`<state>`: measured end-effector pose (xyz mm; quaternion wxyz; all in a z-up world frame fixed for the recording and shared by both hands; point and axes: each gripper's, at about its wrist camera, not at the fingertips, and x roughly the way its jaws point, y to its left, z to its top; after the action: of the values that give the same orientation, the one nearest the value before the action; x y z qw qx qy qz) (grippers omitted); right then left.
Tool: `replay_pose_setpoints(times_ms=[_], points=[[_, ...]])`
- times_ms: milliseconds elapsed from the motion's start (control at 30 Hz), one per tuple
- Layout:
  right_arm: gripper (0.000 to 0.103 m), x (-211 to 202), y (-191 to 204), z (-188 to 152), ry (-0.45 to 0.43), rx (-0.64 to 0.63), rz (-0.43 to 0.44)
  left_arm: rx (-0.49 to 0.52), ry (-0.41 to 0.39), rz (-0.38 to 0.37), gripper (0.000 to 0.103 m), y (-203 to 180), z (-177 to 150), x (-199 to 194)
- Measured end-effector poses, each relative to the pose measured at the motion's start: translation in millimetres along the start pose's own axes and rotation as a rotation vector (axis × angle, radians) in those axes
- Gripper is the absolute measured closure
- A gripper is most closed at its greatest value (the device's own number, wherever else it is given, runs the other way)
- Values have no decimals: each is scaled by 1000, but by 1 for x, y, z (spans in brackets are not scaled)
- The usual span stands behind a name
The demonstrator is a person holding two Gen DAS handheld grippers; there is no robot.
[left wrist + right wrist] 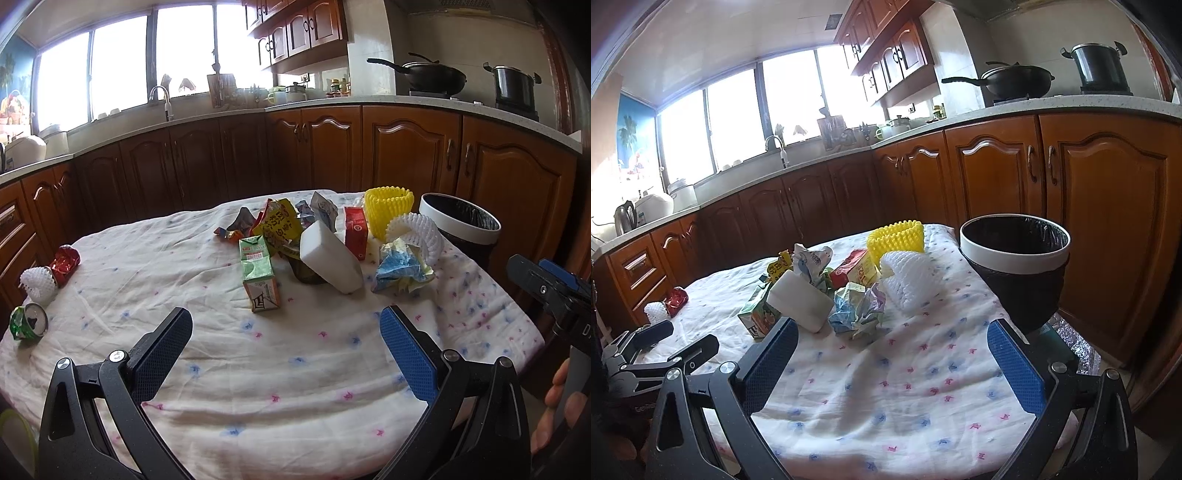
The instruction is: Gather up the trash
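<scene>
Trash lies on a cloth-covered table (pixel 280 369): a green carton (pixel 258 275), a white block (pixel 330 256), crumpled blue-and-yellow paper (pixel 400 267), a red carton (pixel 356 230), yellow foam netting (pixel 388 210), white foam netting (pixel 417 232) and snack wrappers (pixel 277 221). At the left edge sit a crushed green can (pixel 27 321), a red wrapper (pixel 64 262) and more white netting (pixel 37 282). A black bin with a white rim (pixel 1015 254) stands off the table's right side. My left gripper (pixel 286 332) is open over bare cloth. My right gripper (pixel 892 345) is open, near the crumpled paper (pixel 857 306).
Wooden kitchen cabinets (pixel 406 147) run behind the table, with a sink tap (pixel 162 96), a wok (pixel 432 77) and a pot (pixel 513 85) on the counter. The right gripper's body and a hand (pixel 561 387) show at the left wrist view's right edge.
</scene>
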<state>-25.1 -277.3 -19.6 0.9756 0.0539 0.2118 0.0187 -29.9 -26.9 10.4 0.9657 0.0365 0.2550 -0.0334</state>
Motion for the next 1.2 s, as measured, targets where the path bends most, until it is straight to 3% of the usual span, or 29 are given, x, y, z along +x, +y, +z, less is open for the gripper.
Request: replay_pose_setpoints(times_ms=[500, 767, 933, 1000, 1200], points=[[0, 1, 0, 1, 6, 4, 16, 3, 8, -4, 0, -3, 1, 3], [1, 16, -5, 8, 48, 31, 69, -57, 72, -68, 3, 7, 12, 24], [15, 36, -2, 13, 117, 42, 130, -71, 104, -108, 12, 7, 27, 41], [26, 48, -1, 13, 156, 47, 151, -71, 120, -125, 16, 5, 33, 50], [38, 83, 2, 15, 252, 76, 201, -61, 153, -142, 19, 1, 50, 75]])
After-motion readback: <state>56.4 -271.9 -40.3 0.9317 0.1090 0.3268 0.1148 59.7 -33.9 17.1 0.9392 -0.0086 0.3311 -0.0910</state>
